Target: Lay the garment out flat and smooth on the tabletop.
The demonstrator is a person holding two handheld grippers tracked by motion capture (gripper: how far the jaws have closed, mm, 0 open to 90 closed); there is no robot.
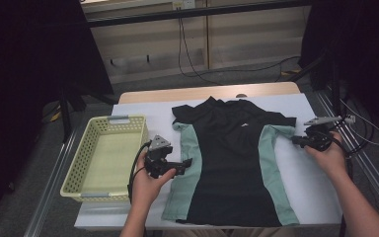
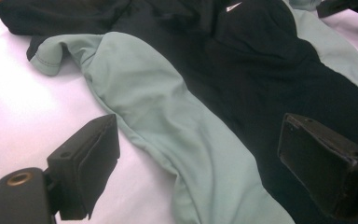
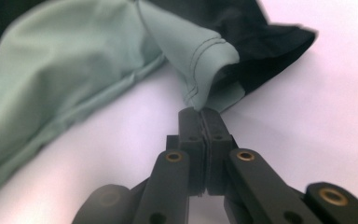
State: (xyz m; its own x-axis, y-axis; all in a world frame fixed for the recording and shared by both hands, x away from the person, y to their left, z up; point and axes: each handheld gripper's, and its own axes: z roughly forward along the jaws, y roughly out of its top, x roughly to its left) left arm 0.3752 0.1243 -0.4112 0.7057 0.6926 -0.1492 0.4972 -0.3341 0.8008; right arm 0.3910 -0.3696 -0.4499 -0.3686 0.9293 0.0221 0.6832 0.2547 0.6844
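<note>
Right tongs [image 3: 200,112] are pinching the hem of the mint sleeve [image 3: 209,70] of a black shirt [image 1: 232,163] lying flat on the white-covered table [image 1: 306,182]; left tongs [image 1: 186,164] are hovering wide over its other side. A small white chest logo [image 2: 233,6] is unreadable.

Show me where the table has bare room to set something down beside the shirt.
Free: the white cloth between the shirt and the table's right edge, below the right tongs; the basket interior; the wooden strip behind the collar. Crowded: the gap between basket and shirt, taken by the left tongs.
</note>
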